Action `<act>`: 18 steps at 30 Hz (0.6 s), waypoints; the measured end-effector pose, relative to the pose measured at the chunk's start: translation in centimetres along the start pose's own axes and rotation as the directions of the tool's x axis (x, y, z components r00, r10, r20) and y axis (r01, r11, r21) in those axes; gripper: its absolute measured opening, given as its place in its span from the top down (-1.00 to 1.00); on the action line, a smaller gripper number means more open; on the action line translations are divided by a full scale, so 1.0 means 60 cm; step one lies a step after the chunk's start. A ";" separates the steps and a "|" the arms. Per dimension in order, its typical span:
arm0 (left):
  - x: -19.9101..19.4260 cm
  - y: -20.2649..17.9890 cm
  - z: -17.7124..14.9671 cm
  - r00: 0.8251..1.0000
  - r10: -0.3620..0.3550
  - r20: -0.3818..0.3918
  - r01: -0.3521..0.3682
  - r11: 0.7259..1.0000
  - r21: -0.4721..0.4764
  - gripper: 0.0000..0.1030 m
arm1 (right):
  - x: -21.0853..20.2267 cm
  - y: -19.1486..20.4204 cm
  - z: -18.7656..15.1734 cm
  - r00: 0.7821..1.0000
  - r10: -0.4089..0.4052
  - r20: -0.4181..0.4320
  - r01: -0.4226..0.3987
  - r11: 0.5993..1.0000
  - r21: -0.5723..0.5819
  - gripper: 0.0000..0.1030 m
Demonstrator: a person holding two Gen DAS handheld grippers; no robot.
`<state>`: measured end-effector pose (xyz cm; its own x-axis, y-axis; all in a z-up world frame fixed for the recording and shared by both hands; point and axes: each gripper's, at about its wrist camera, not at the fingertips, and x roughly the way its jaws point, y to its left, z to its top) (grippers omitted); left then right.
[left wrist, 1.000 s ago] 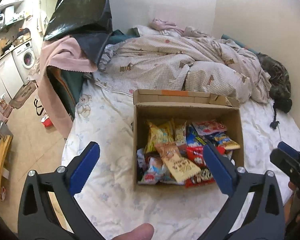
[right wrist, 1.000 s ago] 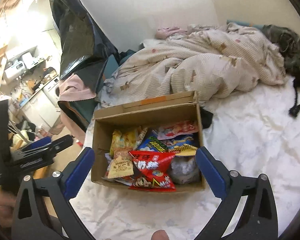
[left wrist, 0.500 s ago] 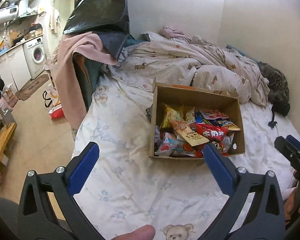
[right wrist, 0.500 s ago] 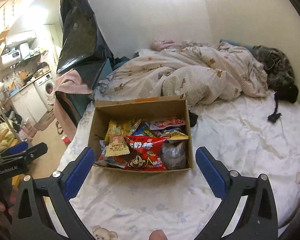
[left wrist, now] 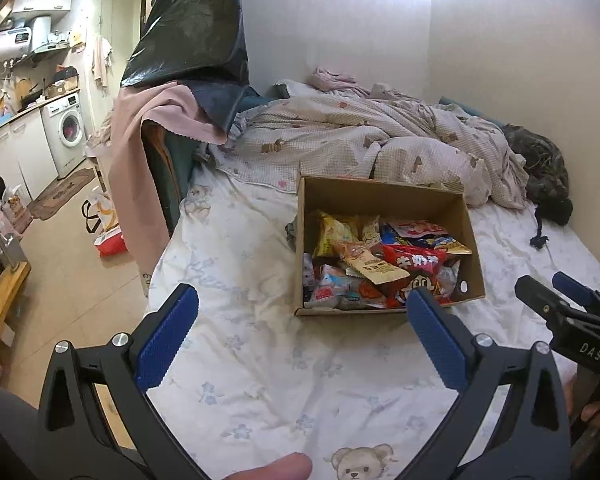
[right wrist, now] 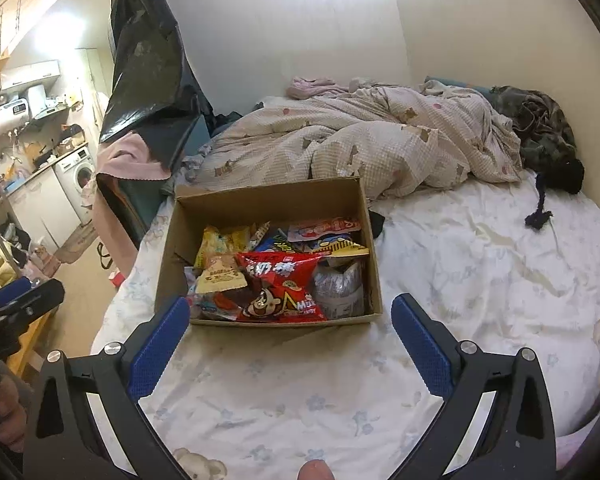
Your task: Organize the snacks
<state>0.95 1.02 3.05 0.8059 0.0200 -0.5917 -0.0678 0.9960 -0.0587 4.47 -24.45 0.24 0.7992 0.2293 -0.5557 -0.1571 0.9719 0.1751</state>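
An open cardboard box (left wrist: 380, 194) stands on the bed, full of snack packets. A red packet (left wrist: 414, 262) and a tan packet (left wrist: 370, 264) lie on top, with a yellow packet (left wrist: 332, 232) behind. The box also shows in the right wrist view (right wrist: 268, 200), with the red packet (right wrist: 278, 280) in front. My left gripper (left wrist: 302, 330) is open and empty, held above the sheet short of the box. My right gripper (right wrist: 290, 338) is open and empty, just before the box's near wall.
The bed sheet (left wrist: 260, 360) is white with flowers and bears. A crumpled quilt (left wrist: 360, 140) lies behind the box. A black plastic sheet and pink cloth (left wrist: 160, 112) hang at the bed's left edge. The floor and a washing machine (left wrist: 70, 128) are at the left.
Both grippers have pulled back and up from the box, which now looks smaller and farther. Both stay open and empty. The box's contents have not moved.
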 end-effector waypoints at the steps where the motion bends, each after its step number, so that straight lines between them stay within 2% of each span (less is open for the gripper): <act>1: 0.003 0.001 0.000 1.000 0.003 -0.005 -0.003 1.000 -0.005 -1.00 | 0.000 -0.001 -0.001 1.000 -0.001 0.000 0.001 1.000 0.000 -1.00; 6: 0.020 0.006 -0.004 0.999 0.009 -0.044 -0.011 0.999 -0.031 -1.00 | 0.001 -0.001 -0.001 1.000 -0.021 -0.002 0.021 1.000 -0.006 -1.00; 18: 0.027 0.005 -0.011 0.998 0.009 -0.064 -0.011 1.000 -0.022 -1.00 | 0.007 0.003 0.000 1.000 -0.022 -0.008 0.022 1.000 -0.009 -1.00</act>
<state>1.86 1.27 1.55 0.7657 0.0234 -0.6427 -0.0891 0.9936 -0.0699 4.77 -24.17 0.04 0.7979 0.2084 -0.5656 -0.1446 0.9771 0.1560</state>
